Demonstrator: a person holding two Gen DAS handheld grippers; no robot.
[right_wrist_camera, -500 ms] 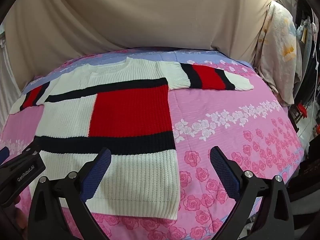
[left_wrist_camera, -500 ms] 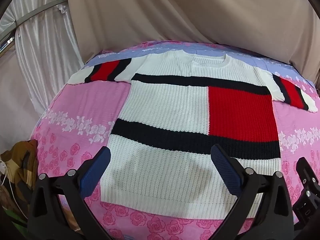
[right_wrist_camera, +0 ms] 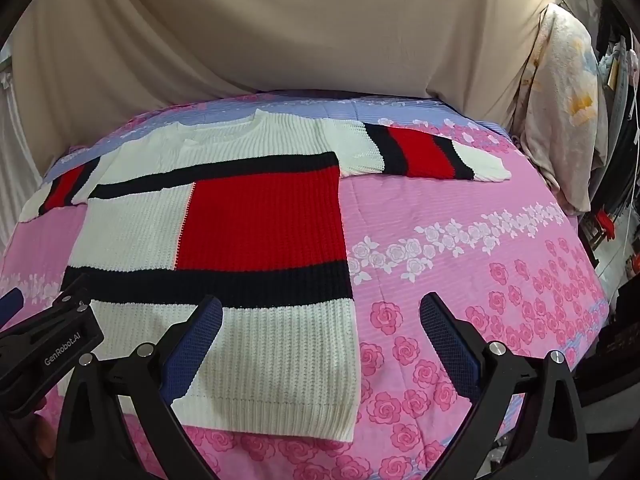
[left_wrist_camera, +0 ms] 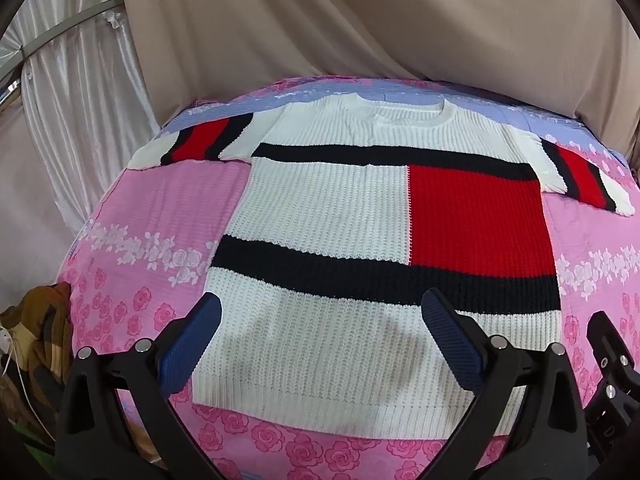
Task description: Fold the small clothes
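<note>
A white knit sweater [left_wrist_camera: 320, 216] [right_wrist_camera: 132, 232] with black bands and a red block lies flat, face up, on a pink rose-print bed cover [left_wrist_camera: 160, 208] [right_wrist_camera: 460, 272], both short sleeves spread sideways. My left gripper [left_wrist_camera: 320, 316] hangs open above the sweater's lower hem, nothing between its blue pads. Wide open as well, my right gripper [right_wrist_camera: 320, 316] hovers over the sweater's lower right corner and the bare cover beside it. The left gripper's black body [right_wrist_camera: 44, 344] shows at the left edge of the right wrist view.
Beige drapes [left_wrist_camera: 400, 20] close off the back. A white curtain [left_wrist_camera: 72, 100] hangs at the left, with a brown bundle of cloth [left_wrist_camera: 36, 340] below it. A pale floral quilt [right_wrist_camera: 560, 112] and cluttered items stand past the bed's right edge.
</note>
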